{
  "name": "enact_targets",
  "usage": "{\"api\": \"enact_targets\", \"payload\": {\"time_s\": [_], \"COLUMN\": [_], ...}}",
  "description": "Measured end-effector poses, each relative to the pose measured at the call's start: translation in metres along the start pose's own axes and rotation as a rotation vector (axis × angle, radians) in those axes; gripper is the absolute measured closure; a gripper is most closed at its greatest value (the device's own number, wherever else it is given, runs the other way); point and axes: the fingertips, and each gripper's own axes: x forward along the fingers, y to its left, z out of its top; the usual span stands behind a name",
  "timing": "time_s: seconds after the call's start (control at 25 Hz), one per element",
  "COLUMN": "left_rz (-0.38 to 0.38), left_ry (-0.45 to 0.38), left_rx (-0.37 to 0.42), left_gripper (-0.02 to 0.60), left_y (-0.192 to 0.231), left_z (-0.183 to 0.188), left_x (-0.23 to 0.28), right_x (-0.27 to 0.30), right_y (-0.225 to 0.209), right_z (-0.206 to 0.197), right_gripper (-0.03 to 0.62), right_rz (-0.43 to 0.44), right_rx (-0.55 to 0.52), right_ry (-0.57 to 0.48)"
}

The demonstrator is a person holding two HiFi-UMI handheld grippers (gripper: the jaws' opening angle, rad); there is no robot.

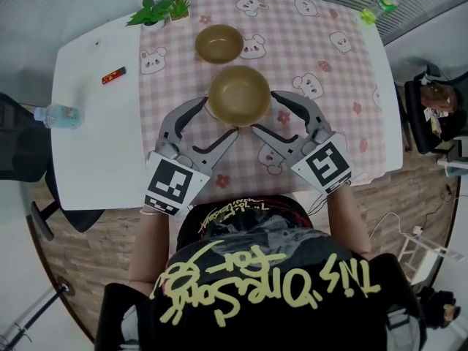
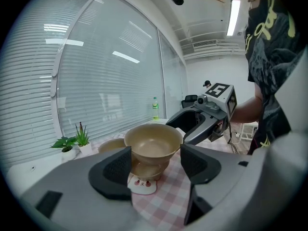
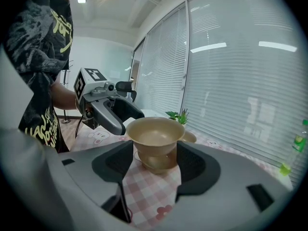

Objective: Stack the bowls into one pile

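two smooth round tan bowls, nested

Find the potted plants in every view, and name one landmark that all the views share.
Head view: plants at top left, beyond the bowls.
Left gripper view: plants at lower left, left of the bowls.
Right gripper view: plants near centre, just right of the bowls.
Shared landmark: near bowl.

A white counter with a pink checked cloth stands on a wood-plank floor. Closed blinds cover tall windows; a ceiling strip light glows.
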Motion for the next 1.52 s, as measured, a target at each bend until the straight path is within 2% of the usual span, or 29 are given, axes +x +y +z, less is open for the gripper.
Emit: {"api": "enact_targets", "payload": {"time_s": [1.52], "left_rz": [-0.015], "left_ry": [0.097], "left_rx": [-0.064], "left_gripper": [0.262], "left_y": [0.016], "left_z": [-0.039], "left_x": [0.034], "right_x": [0.031], "right_y": [-0.014], "right_z": [-0.043], "right_gripper": [0.326], "right_rz": [0.03], "right_rx": [0.061], "right_ry": [0.058]}}
